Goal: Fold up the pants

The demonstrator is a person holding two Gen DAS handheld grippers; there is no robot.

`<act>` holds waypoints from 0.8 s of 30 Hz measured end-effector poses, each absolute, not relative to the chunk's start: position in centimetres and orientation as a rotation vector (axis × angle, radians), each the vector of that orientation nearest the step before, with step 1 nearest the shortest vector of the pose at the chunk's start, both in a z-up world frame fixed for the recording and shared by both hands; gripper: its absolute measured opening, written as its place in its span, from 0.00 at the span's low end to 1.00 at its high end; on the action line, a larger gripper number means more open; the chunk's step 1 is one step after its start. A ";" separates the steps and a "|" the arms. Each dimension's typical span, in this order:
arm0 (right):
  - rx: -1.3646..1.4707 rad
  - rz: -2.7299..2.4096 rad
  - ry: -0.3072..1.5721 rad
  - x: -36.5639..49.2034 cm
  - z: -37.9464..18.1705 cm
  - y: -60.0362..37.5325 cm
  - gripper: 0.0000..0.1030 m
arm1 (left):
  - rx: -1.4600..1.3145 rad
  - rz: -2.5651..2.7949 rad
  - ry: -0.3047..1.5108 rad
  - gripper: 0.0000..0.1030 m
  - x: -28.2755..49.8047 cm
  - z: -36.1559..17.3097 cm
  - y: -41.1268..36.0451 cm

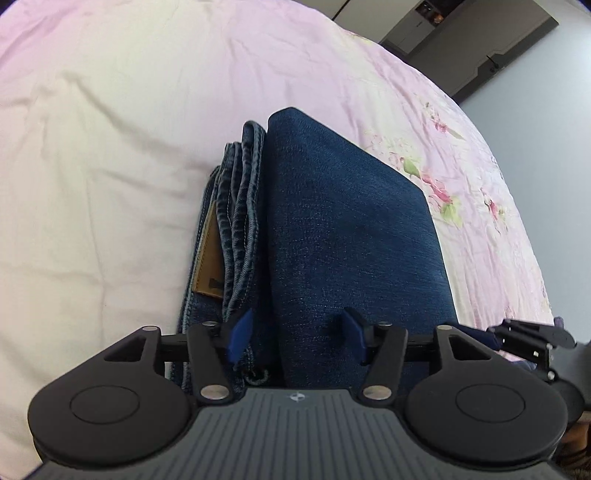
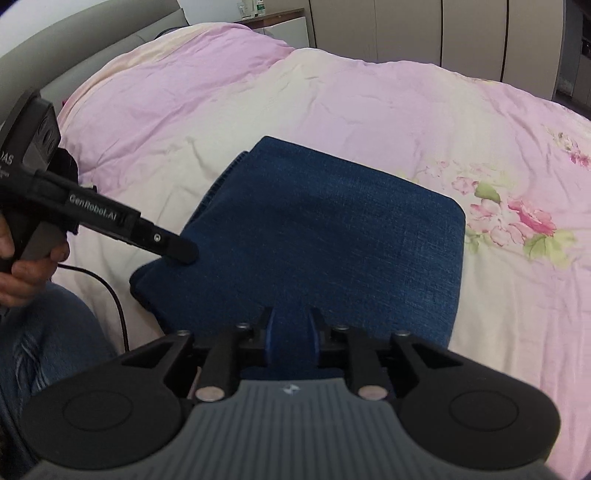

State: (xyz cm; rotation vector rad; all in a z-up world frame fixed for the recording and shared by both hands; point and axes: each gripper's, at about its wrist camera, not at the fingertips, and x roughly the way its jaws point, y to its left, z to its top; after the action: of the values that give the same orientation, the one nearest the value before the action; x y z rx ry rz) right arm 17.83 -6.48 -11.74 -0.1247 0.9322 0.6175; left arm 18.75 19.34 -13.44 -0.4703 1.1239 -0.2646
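The dark blue jeans lie folded in a thick rectangle on the pink bed; the waistband with a brown leather patch shows along the left side. My left gripper is open, its blue pads apart over the near edge of the fold. In the right wrist view the folded jeans fill the middle. My right gripper has its pads partly closed on a strip of the near edge of the denim. The left gripper rests on the jeans' left corner.
The pink and cream floral duvet covers the bed all around the jeans. A grey headboard is at the far left, wardrobes behind. A black cable and the person's leg are at the near left.
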 end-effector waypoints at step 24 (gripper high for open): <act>-0.058 0.609 0.897 18.3 -12.3 -10.5 0.39 | -0.155 -0.221 1.064 0.16 18.5 -8.3 18.6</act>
State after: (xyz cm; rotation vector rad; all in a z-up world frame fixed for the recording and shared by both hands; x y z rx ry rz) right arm 18.27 -10.53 -12.31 -0.0579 0.8972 0.6092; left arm 18.46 18.64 -8.32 -0.1546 1.0638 -0.2212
